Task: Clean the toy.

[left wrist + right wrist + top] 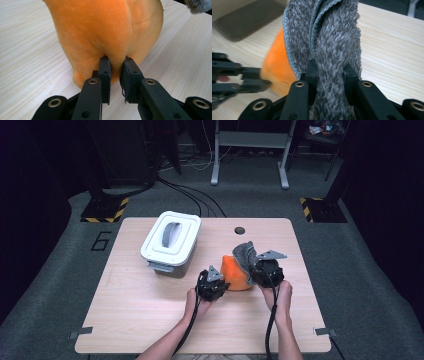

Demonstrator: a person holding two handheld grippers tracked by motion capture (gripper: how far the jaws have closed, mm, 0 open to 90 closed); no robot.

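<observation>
Wooden bench carries a white lidded bin w/ grey handle at far left, well apart from the cloths. Orange cloth sits bunched on the bench right of centre, btwn the two hands. Grey fuzzy cloth is lifted over the orange one's right side, touching it. Left claw is clamped on a fold of the orange cloth at its near-left edge. Right claw is clamped on a thick bunch of the grey cloth, held off the bench.
</observation>
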